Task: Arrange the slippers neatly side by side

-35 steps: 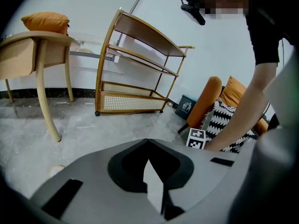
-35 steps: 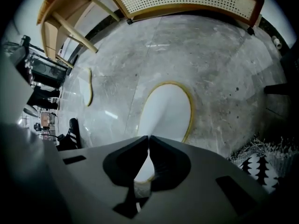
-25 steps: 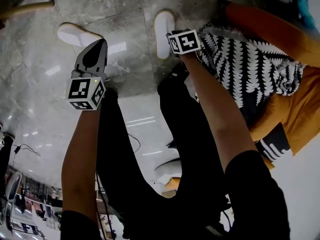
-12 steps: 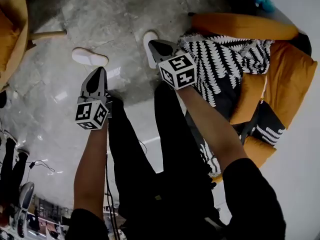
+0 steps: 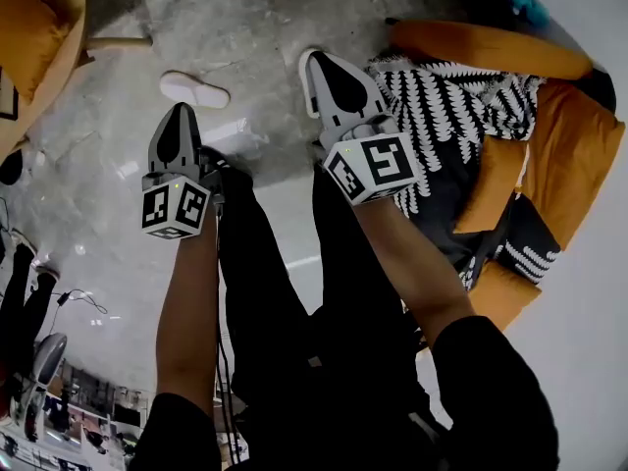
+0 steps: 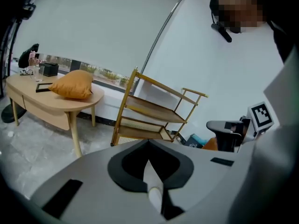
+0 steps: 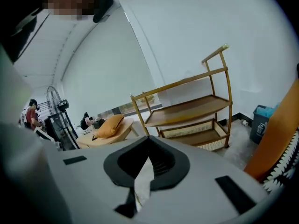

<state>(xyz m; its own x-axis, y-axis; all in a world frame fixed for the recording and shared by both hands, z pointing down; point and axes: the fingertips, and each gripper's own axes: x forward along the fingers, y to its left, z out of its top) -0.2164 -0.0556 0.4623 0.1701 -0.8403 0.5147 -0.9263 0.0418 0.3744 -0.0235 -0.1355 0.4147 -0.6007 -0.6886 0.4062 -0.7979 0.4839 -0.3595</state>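
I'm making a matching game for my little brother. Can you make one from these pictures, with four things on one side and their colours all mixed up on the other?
Things:
1. slipper
2. cushion
3. blanket
4. shelf

Colours:
A. black and white
B. golden brown
C. white
D. orange

Right pairs: 1-C, 2-D, 3-A, 4-B.
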